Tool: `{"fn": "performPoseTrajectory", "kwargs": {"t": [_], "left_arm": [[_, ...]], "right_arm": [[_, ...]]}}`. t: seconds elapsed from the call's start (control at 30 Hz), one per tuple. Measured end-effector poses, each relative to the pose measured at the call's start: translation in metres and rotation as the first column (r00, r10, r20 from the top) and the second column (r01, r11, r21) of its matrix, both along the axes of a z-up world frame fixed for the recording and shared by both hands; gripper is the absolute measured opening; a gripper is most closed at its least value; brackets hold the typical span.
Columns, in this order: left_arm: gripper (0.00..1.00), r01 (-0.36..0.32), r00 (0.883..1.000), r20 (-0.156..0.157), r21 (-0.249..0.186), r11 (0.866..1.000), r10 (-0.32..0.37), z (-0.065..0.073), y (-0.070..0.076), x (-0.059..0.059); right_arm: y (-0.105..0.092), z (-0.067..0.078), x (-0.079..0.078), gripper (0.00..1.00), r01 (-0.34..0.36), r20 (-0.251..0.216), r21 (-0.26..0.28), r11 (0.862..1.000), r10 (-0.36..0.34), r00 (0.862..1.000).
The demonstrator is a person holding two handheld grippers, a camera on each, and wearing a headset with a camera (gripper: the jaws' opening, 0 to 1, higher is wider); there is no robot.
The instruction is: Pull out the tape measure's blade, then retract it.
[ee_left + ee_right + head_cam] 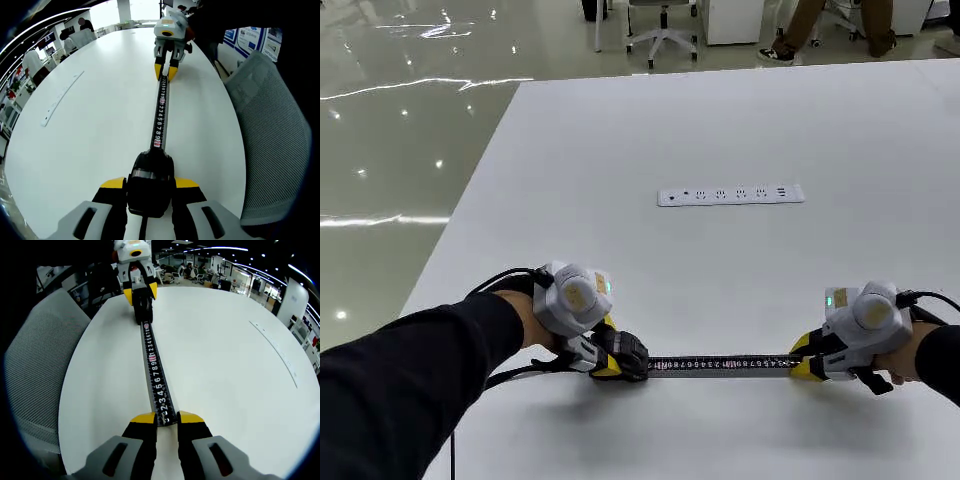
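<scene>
In the left gripper view the jaws stand moderately wide, pressed against either side of the black tape measure case [150,172]. The case sits at the bottom centre of the frame, between the yellow tips of the left gripper [149,183]. The right gripper [167,418], at the bottom centre of its own view, has its jaws drawn in narrow, and the yellow tips pinch the free end of the blade [153,365] from both edges. The blade lies flat on the white table [720,120], numbers up, stretched in a straight line from the case to the right gripper. In the head view it runs left to right along the lower part of the frame, with the case at lower centre-left and the held end at lower right. A white power strip [731,195] lies well apart from it, near the middle of that frame. A grey mesh chair [270,125] stands beside the table, at the right of the left gripper view
</scene>
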State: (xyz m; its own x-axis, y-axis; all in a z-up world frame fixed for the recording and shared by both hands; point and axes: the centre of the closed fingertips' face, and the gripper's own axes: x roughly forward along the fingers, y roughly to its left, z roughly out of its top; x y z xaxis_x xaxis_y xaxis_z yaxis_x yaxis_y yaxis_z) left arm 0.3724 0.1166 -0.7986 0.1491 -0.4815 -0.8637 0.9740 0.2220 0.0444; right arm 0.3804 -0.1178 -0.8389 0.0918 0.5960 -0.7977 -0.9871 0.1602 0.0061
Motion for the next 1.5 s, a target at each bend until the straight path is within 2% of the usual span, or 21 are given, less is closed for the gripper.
{"fn": "performPoseTrajectory", "kwargs": {"t": [0.63, 1.5], "left_arm": [[0.3, -0.001, 1.0, 0.001, 0.002, 1.0, 0.001, 0.0, 0.0, 0.0], [0.3, -0.002, 1.0, 0.006, 0.002, 1.0, 0.002, 0.0, -0.001, 0.0]], "right_arm": [[-0.015, 0.0, 0.003, 0.1, 0.018, -0.005, -0.013, 1.0, -0.018, 1.0], [-0.016, 0.004, 0.0, 0.1, 0.025, -0.006, -0.022, 0.999, -0.025, 1.0]]}}
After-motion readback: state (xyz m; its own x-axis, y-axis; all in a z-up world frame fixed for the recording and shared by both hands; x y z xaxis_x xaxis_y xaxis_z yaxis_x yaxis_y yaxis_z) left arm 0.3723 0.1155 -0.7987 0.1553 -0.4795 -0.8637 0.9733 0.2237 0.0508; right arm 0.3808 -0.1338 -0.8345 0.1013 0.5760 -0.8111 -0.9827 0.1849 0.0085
